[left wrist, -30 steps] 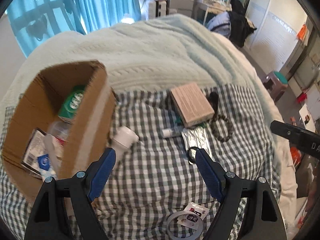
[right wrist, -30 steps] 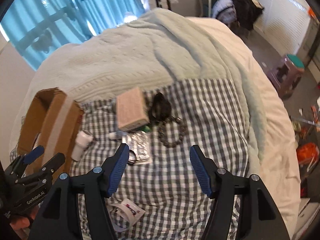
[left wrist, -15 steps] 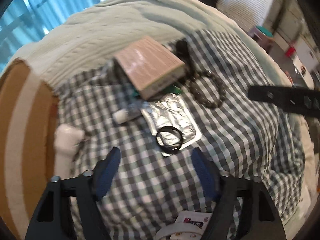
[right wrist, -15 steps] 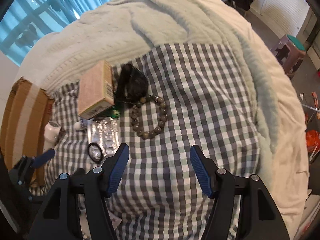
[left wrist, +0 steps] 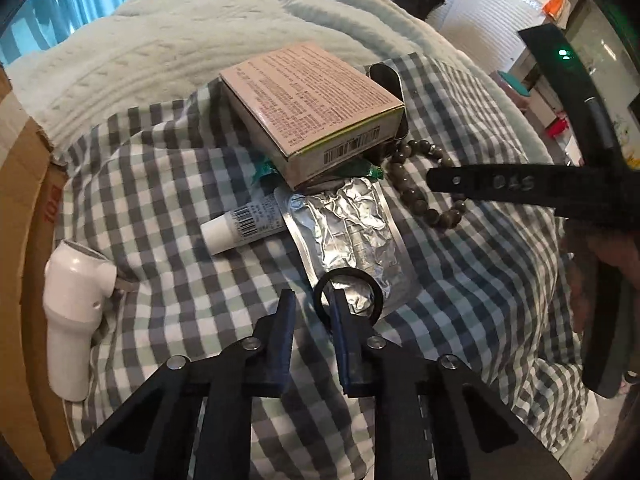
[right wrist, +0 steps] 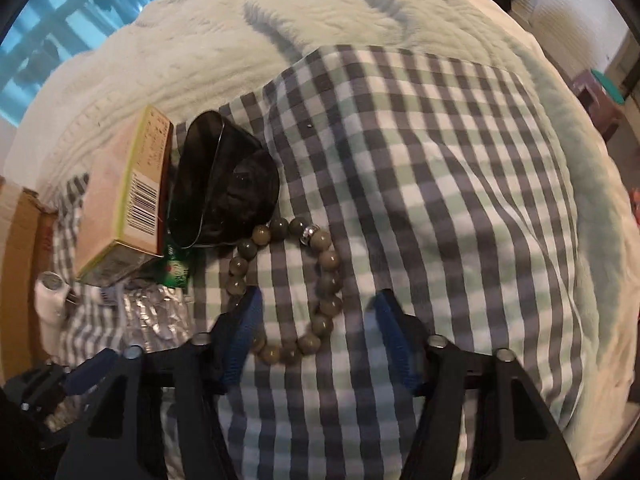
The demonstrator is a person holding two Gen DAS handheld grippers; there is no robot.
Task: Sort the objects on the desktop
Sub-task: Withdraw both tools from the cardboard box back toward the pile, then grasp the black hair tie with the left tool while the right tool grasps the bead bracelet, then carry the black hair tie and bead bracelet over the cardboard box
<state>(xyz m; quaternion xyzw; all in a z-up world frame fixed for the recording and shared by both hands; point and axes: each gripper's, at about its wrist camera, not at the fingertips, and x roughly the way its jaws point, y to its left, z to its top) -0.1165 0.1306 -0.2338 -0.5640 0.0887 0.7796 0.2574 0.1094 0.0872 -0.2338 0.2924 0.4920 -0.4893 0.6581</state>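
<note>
On the checked cloth [left wrist: 180, 184] a thin black ring [left wrist: 349, 272] lies on a foil blister pack [left wrist: 352, 224]. My left gripper [left wrist: 312, 300] points down at it with its jaws closing. One fingertip is inside the ring and the other outside, so the ring's near-left rim sits in the narrow gap, with no pad pressing on it. A brown bead bracelet [right wrist: 330, 260] lies flat under my right gripper [right wrist: 316, 308]. Its jaws are closing too and stand either side of the bracelet's near half, the left finger over a few beads.
A pink printed box [left wrist: 312, 100] rests on a green sachet [right wrist: 176, 268] beside a black case [right wrist: 228, 184]. A white tube [left wrist: 240, 226] and a white plastic device [left wrist: 74, 304] lie left of the foil. A cardboard box [left wrist: 24, 240] stands at the far left.
Both grippers have come down close to the cloth. The left jaws went from wide to nearly together around the ring's rim. The right jaws narrowed a little over the bracelet.
</note>
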